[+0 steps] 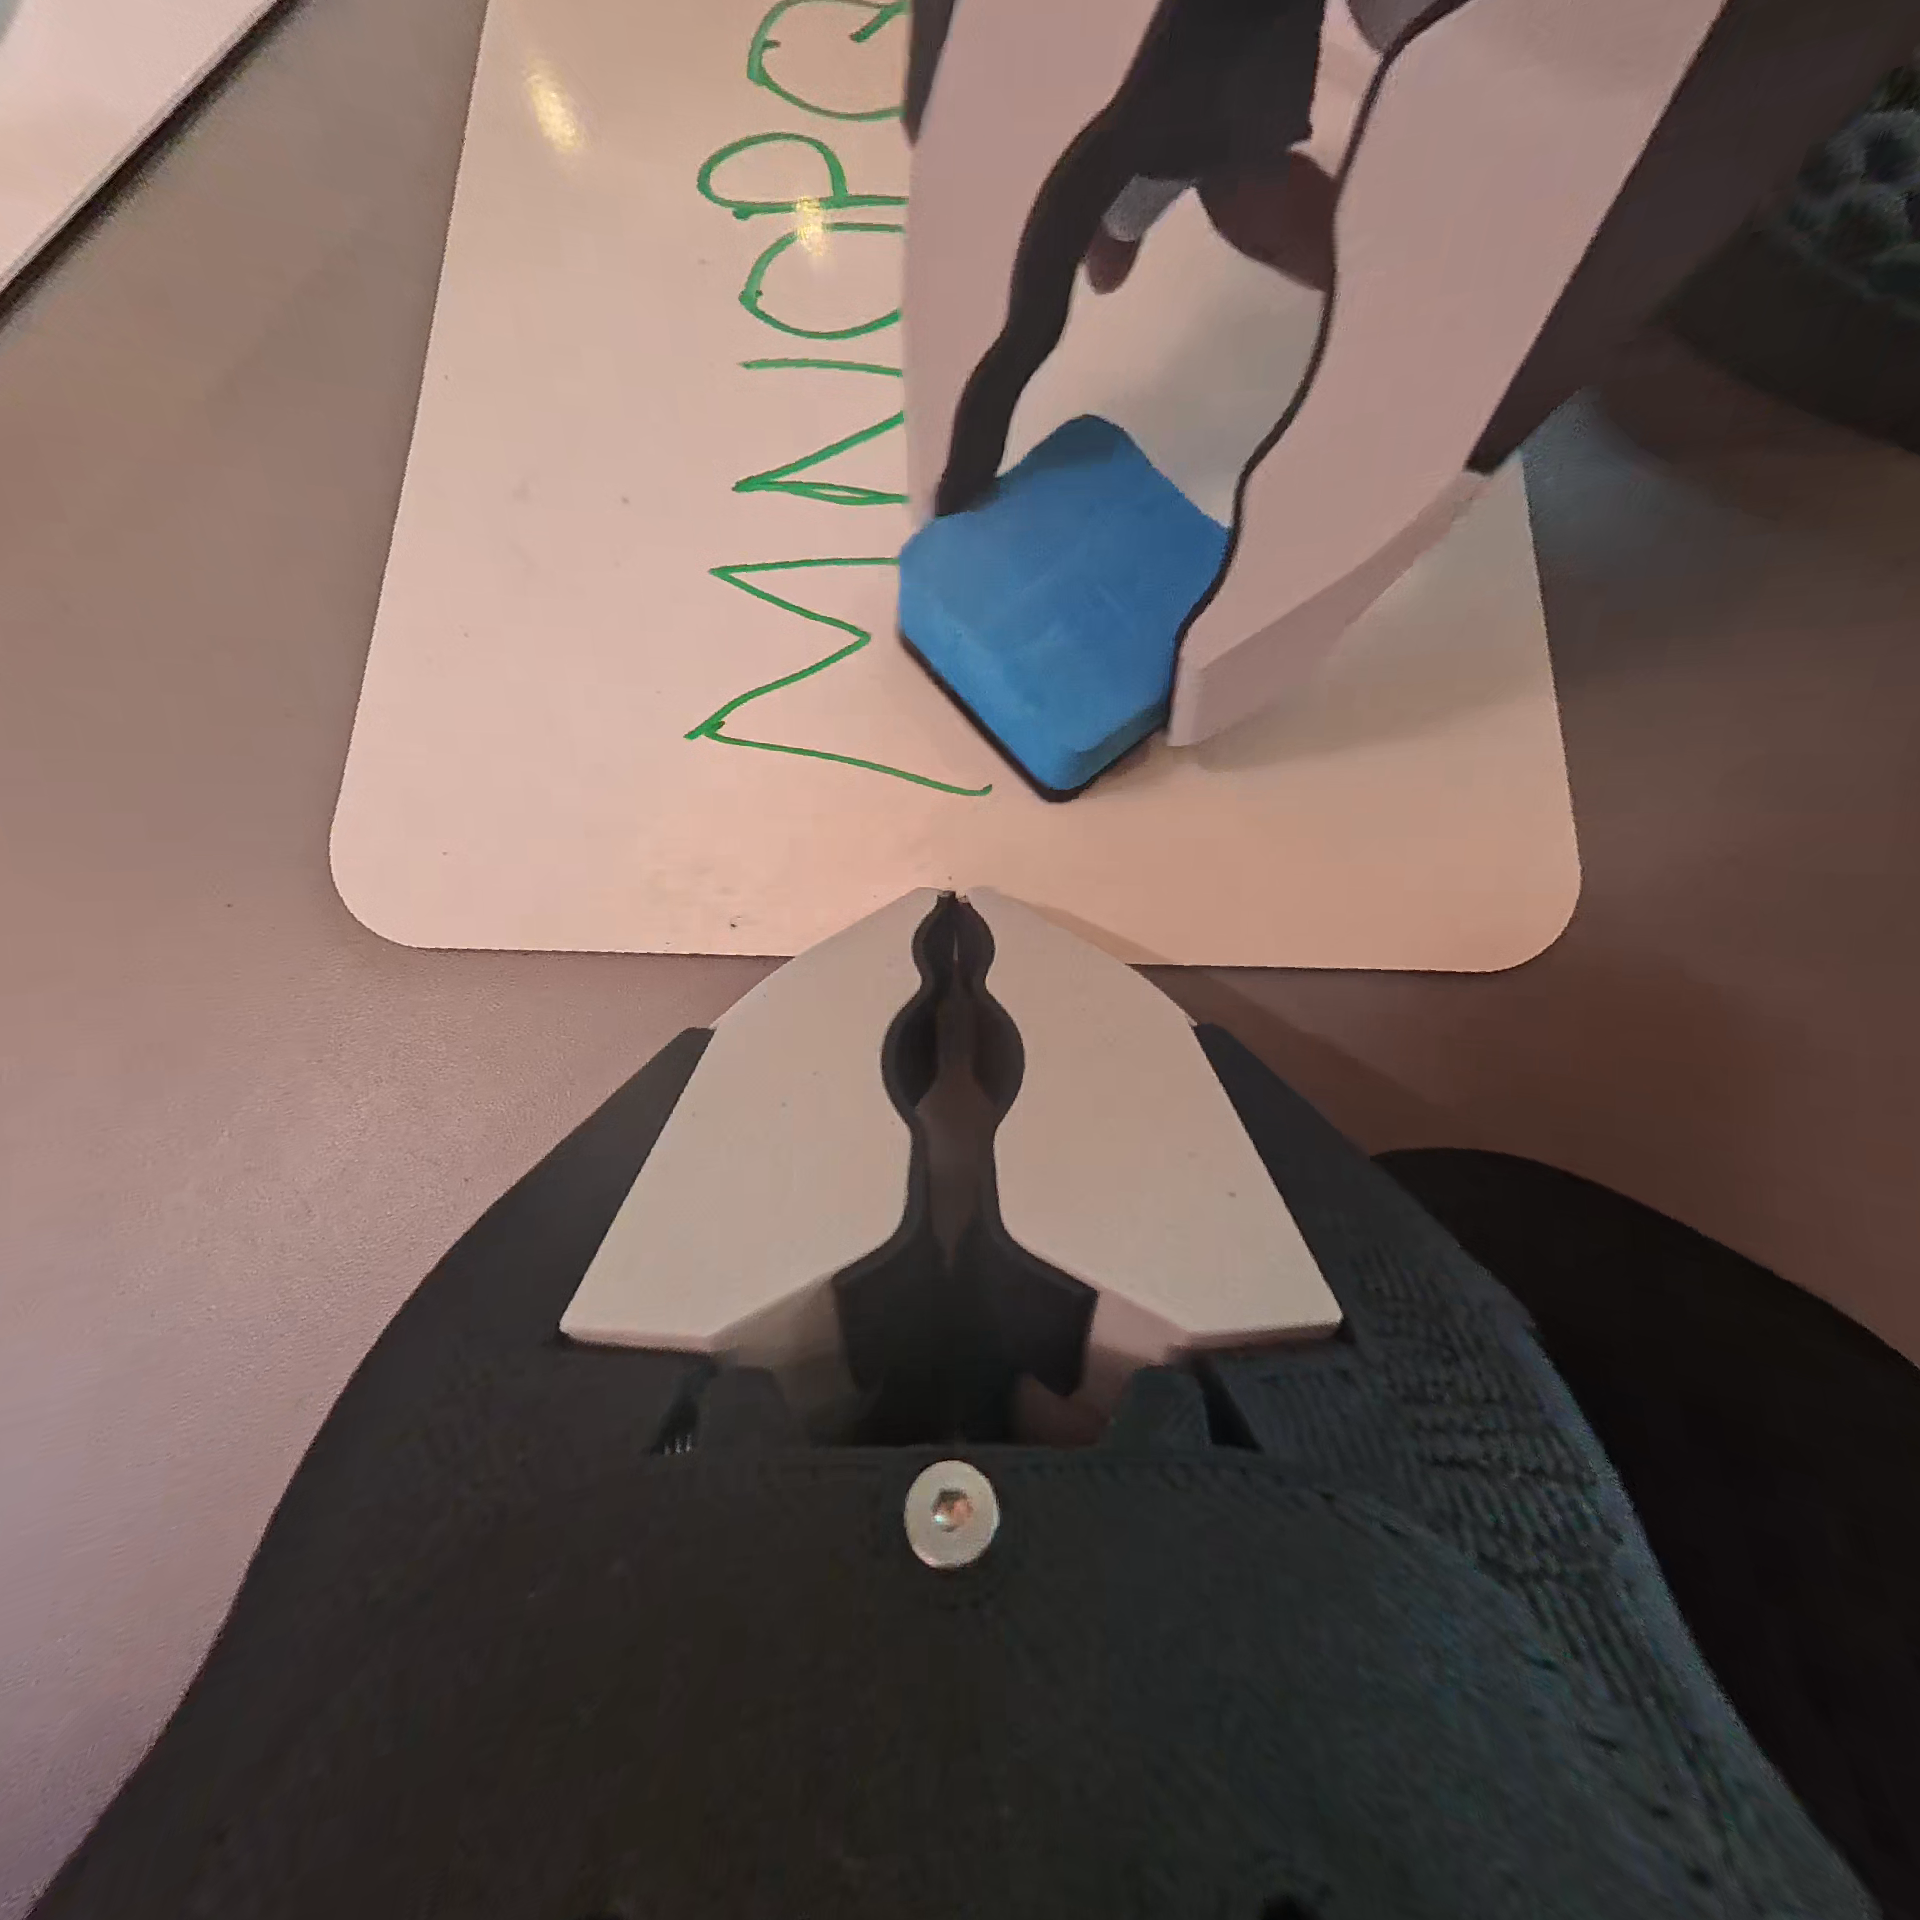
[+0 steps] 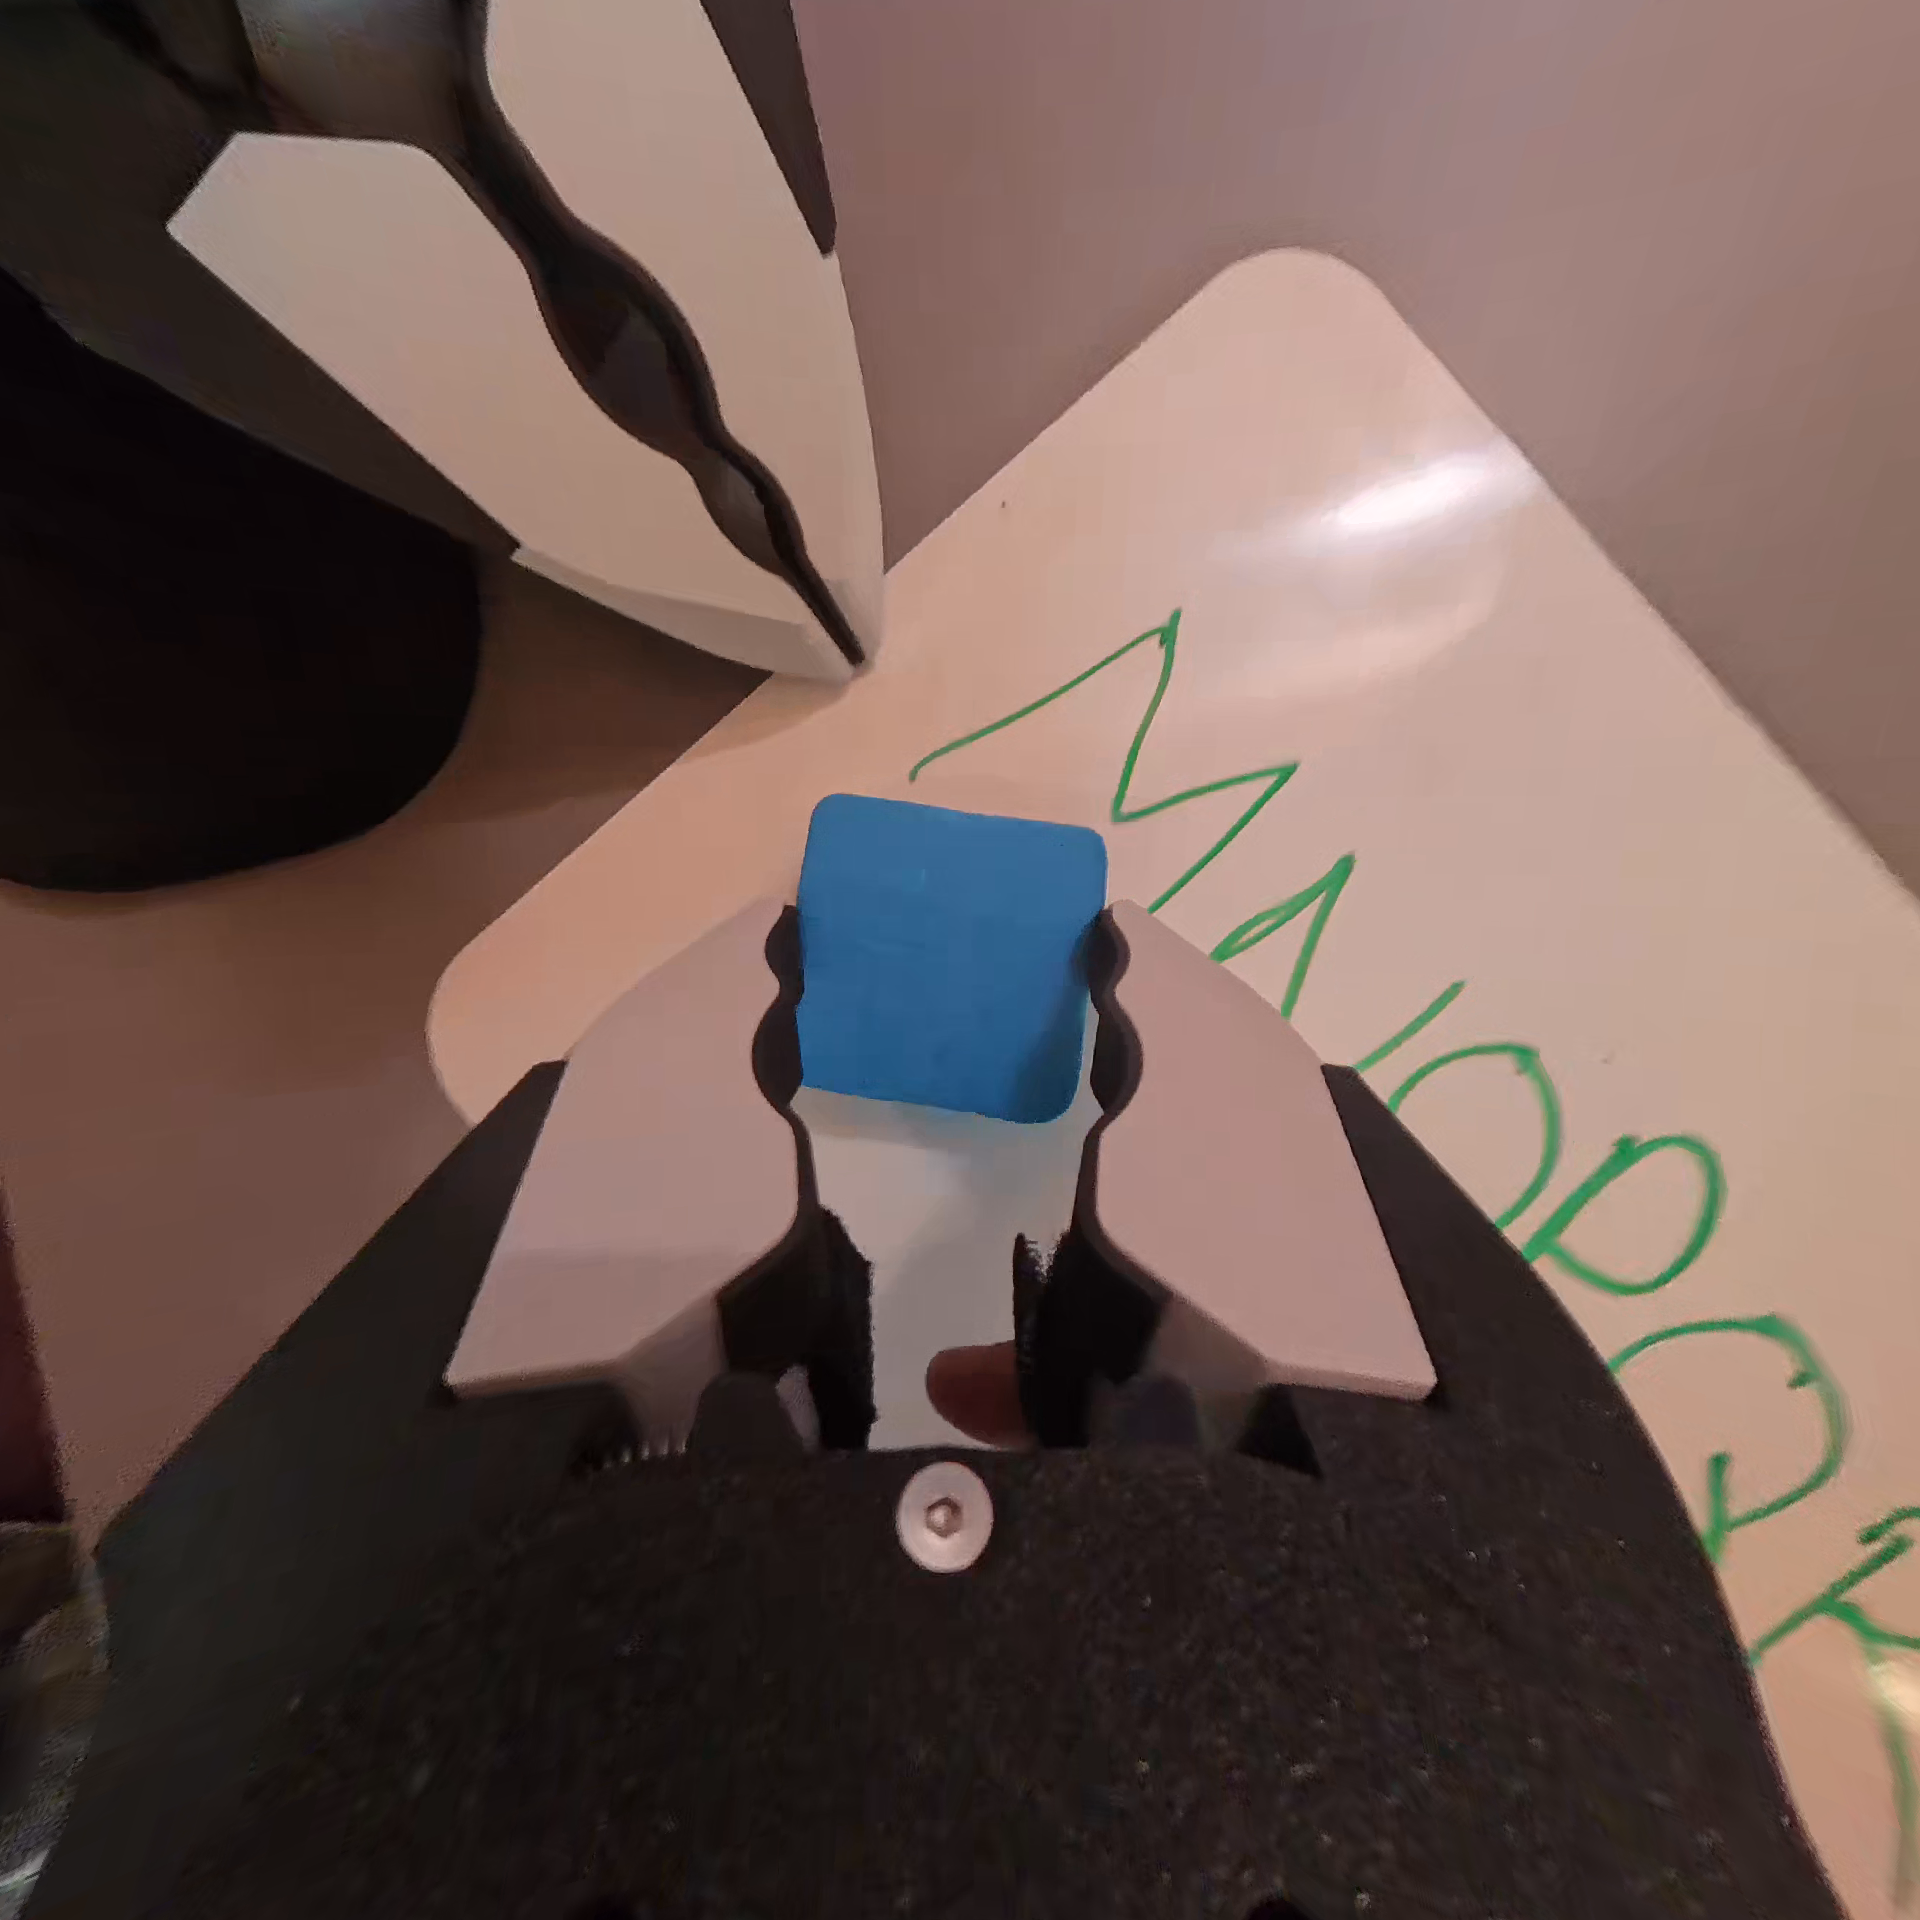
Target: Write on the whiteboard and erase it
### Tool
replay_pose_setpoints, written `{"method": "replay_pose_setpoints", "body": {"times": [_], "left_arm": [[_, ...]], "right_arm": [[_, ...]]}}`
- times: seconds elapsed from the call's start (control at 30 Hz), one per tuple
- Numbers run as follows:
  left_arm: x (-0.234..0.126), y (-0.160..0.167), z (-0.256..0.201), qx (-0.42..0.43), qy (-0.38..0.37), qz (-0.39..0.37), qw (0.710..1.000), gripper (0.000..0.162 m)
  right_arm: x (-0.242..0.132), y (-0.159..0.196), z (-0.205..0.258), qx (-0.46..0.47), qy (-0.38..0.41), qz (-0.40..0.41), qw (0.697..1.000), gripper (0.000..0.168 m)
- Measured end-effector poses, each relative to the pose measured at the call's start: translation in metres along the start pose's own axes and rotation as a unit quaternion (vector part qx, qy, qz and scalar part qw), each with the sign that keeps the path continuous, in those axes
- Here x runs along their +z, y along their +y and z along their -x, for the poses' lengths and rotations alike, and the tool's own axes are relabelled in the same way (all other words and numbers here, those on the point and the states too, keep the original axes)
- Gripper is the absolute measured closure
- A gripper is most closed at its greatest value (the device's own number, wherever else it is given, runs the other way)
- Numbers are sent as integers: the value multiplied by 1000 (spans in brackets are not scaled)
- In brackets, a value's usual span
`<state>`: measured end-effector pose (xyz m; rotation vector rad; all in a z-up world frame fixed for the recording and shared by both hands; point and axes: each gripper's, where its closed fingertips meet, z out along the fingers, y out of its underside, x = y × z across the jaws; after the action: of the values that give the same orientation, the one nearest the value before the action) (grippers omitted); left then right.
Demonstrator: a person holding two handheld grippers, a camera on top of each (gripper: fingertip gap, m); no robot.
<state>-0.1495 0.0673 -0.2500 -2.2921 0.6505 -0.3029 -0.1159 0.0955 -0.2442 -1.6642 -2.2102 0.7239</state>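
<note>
A white whiteboard [image 1: 582, 623] lies flat on the table, with green writing [image 1: 790, 665] running along it. A blue eraser [image 1: 1049, 623] with a black base sits on the board over the near end of the writing. My right gripper [image 2: 945, 914] is shut on the eraser [image 2: 945, 956], with a pad pressed against each side. It also shows in the left wrist view [image 1: 1075, 608], coming down from above. My left gripper [image 1: 948, 899] is shut with nothing between its fingers, its tips at the board's near edge. It shows in the right wrist view [image 2: 852, 660] too, tips at the board [image 2: 1351, 623].
The table [image 1: 187, 727] is grey-brown. A dark round object [image 2: 208, 623] sits beside the board's near corner. Another white sheet [image 1: 104, 104] lies at the far left. A dark object [image 1: 1849, 239] stands at the far right.
</note>
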Motion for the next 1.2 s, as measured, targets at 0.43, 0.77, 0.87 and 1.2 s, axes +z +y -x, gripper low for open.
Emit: {"method": "replay_pose_setpoints", "body": {"times": [0.43, 0.77, 0.87, 1.2], "left_arm": [[0, 0, 2, 5, -2, -3, 1000, 160], [0, 0, 2, 8, -3, -4, 1000, 160], [1, 0, 2, 11, -5, -4, 1000, 160], [1, 0, 1, 9, -4, -7, 1000, 161]], "right_arm": [[17, -30, -44, 8, 3, 16, 1000, 115], [-3, 1, -70, 43, 23, 36, 998, 115], [-22, 21, -132, 151, 113, 14, 982, 115], [-34, 40, -133, 159, 114, -21, 980, 115]]}}
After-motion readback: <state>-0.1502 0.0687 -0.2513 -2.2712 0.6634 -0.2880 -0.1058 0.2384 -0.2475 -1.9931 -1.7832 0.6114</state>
